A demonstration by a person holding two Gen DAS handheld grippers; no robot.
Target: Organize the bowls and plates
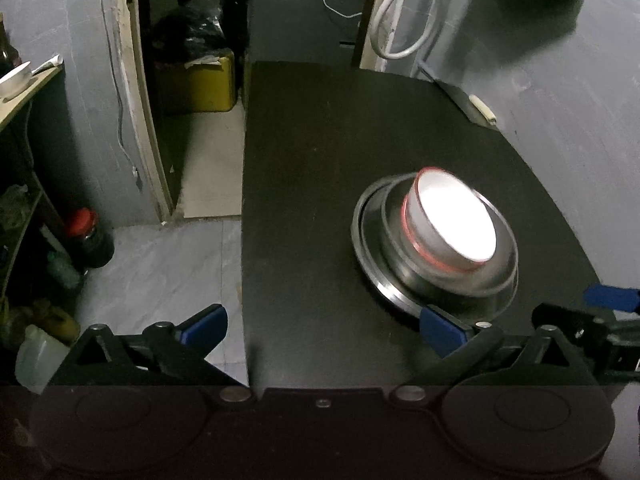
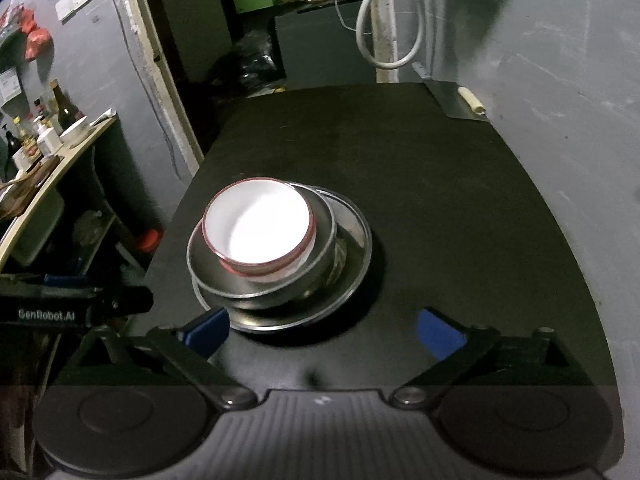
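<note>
The white ceramic bowl with a red rim (image 2: 258, 230) sits inside a shallow round steel bowl (image 2: 256, 280), and this one rests on a wide round steel plate (image 2: 352, 248). The three make one stack on the black surface (image 2: 440, 200), a little toward its near edge. The stack is round, so it has no long axis; only the side of approach matters. The bowls are not centred on the plate: in the right wrist view they sit toward its left side.

From the right gripper (image 2: 322, 332) the stack lies just ahead and a little to the left; its left blue pad overlaps the plate's near rim in the view, but whether they touch I cannot tell. From the left gripper (image 1: 324, 326) the stack lies ahead and to the right, with the right blue pad just at the plate's near rim. I judge that both are near, and the right one faces the stack more directly.

Both pairs of jaws stand fully wide and hold nothing; nothing is between the pads.

The stacking looks finished, so the coming move is probably only to draw away from it.

Writing: on the black body of the left gripper, seen at the left edge of the right wrist view, white letters read "GenRobot.AI". The labels on the bottles on the side shelf (image 2: 60, 152) are too small to read.
</note>
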